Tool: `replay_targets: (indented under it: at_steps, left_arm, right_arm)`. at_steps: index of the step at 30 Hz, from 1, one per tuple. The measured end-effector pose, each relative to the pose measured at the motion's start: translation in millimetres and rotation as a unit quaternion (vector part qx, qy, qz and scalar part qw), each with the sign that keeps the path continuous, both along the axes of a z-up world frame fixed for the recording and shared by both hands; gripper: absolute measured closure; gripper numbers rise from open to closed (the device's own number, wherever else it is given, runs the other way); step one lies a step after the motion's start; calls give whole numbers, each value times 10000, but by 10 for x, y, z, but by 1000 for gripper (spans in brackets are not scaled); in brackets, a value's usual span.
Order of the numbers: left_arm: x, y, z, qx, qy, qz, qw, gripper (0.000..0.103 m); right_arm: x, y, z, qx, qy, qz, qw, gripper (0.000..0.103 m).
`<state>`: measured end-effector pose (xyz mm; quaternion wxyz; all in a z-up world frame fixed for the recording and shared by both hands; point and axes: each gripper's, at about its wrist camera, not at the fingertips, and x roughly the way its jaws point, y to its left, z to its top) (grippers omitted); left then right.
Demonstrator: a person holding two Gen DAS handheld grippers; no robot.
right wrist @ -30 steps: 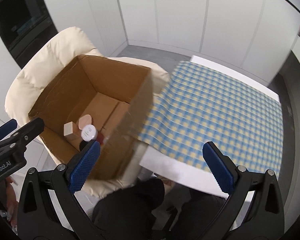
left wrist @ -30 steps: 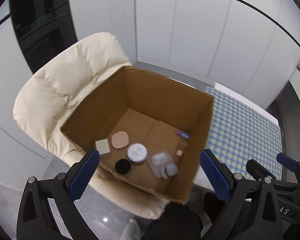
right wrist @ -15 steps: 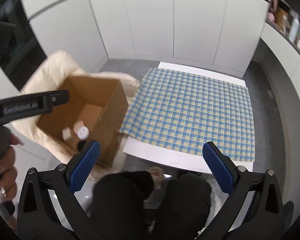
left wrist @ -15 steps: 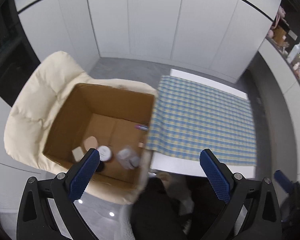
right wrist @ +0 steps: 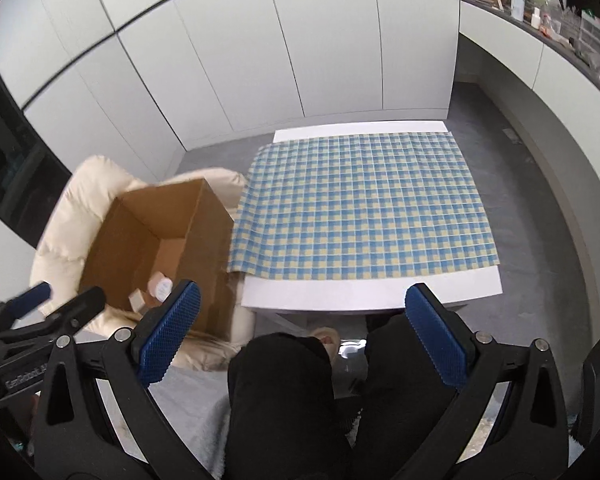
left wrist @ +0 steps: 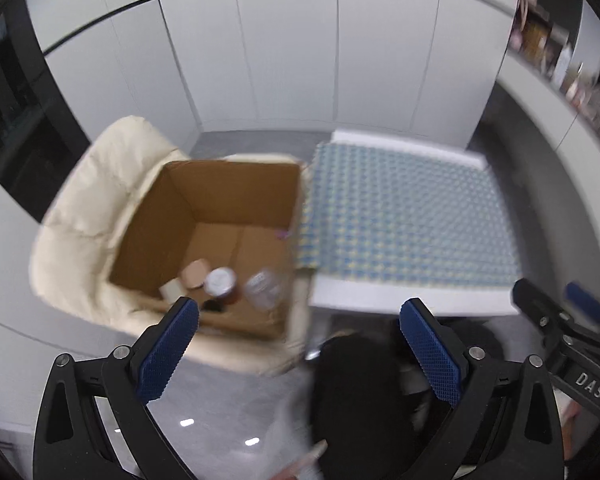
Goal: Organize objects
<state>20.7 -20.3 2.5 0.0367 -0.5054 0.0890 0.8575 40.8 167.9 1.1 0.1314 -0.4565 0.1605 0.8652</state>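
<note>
Checked tablecloth (right wrist: 364,208) bare, cardboard box (left wrist: 220,236) just beside its edge, left gripper (left wrist: 300,344) and right gripper (right wrist: 300,328) both released

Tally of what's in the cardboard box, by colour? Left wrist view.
Contents of the cardboard box, left wrist view, blurred:
White or cream: 2, round white-lidded jar and cream square item
Pink or peach: 1, pink pad
Clear: 1, clear container
Black: 1, black round item
Purple: 1, purple item
Total: 6
</note>
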Motion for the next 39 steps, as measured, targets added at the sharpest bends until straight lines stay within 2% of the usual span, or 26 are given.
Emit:
replay_targets:
  at_steps: [2,13,21,32,39]
  left_arm:
    - [41,15,-33,-172,-29,-71,9998,1]
    - [58,-43,-86,58,-188,-92,9998,1]
    - [130,-33,-47,4,-83,-62,9999,1]
    - [105,-12,-85,-86,-118,-60,9999,1]
    - [88,-10,-113,-126,-138,-40,9998,1]
  right_arm:
    - [13,-44,-22,68,-60,-3,10000,0]
    - [98,-108,-54,217,-158,-57,9996,0]
    - [66,-222,-124,397,-312,113,9987,0]
    - [81,-183,-164,223,-309,68,9993,0]
    - [63,-173,-177,279,-326,84,9990,0]
